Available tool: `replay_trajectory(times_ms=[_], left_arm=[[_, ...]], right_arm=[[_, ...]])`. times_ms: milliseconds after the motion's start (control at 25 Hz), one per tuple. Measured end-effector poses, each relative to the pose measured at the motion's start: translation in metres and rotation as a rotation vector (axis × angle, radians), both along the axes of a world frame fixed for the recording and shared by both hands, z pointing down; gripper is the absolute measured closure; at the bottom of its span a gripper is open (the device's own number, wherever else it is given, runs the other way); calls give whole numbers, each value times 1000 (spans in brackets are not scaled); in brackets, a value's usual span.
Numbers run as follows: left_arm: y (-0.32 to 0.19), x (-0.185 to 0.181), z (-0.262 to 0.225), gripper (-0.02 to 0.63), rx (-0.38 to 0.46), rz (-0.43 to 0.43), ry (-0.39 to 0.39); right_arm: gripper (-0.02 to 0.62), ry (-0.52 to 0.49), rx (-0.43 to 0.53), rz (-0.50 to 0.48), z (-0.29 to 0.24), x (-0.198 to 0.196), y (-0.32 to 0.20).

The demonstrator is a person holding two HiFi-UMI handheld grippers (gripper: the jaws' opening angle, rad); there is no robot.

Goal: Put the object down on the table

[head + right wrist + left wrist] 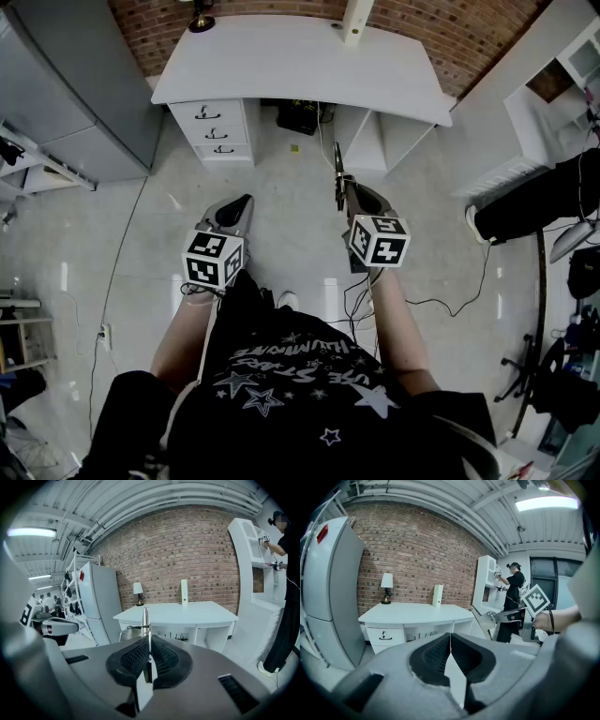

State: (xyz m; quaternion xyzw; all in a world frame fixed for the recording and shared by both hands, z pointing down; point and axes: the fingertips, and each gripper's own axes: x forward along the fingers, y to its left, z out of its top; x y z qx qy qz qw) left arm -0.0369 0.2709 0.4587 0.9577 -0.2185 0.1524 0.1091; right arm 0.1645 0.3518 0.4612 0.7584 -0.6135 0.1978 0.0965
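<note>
My right gripper (349, 192) is shut on a thin metal utensil (338, 173) that sticks forward from its jaws. In the right gripper view the utensil's shaft (146, 618) rises from between the closed pads (161, 658), with a rounded metal part beside it. The left gripper view shows the utensil (490, 617) as a flat metal blade held by the right gripper (520, 616). The left gripper (239, 208) is shut with nothing in it, pads (436, 653) pressed together. Both hang over the floor, short of the white table (300, 66).
On the table stand a small lamp (201, 19) and an upright white box (353, 23); drawers (216, 131) sit under its left end. A grey fridge (75, 103) stands at left, white shelving (562, 84) at right with another person (534, 206) beside it. Cables cross the floor.
</note>
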Motion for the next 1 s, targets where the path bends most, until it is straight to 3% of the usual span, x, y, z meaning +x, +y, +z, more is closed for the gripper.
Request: replay_trajectory(times_ms=[320,680,1000], left_arm=[[16,-3,0,585,3,6,-19],[19,-6,7,584,-25,-51,-5],[-13,-30,8,584,-33,-86,-9]], right_arm=[[586,-10,7,-3,-2,-1,10],[586,27,-3,-31,0,3,14],[586,0,-12,-29,6,-3,-23]])
